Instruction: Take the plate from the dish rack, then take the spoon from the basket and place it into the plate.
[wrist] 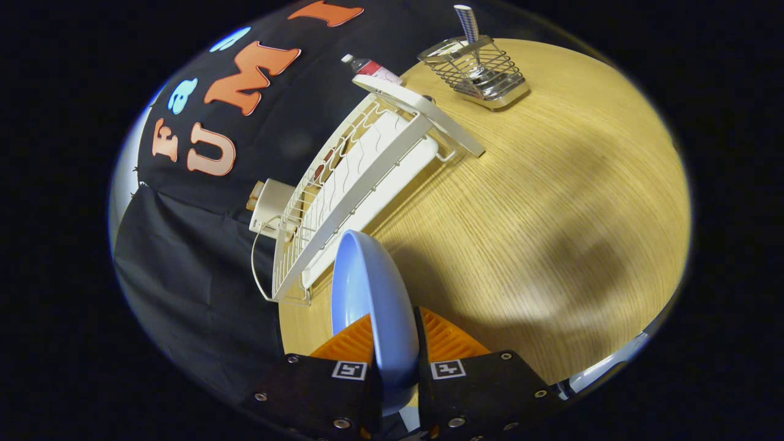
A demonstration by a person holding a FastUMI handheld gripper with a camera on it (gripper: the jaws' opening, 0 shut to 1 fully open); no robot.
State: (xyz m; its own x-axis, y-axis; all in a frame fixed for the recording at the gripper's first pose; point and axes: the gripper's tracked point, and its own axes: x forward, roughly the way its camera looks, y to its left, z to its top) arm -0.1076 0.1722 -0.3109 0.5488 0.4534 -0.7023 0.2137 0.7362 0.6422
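Plate (373, 306) held on edge between the two fingers of the gripper (395, 343), both pressing on it, above the near part of the table (551, 214). Dish rack (361, 184) just beyond the plate, along the table's left edge. Wire basket (474, 70) at the far edge, well apart from the plate, with a spoon (468, 30) upright in it. Tube (373, 68) behind the rack's far end.
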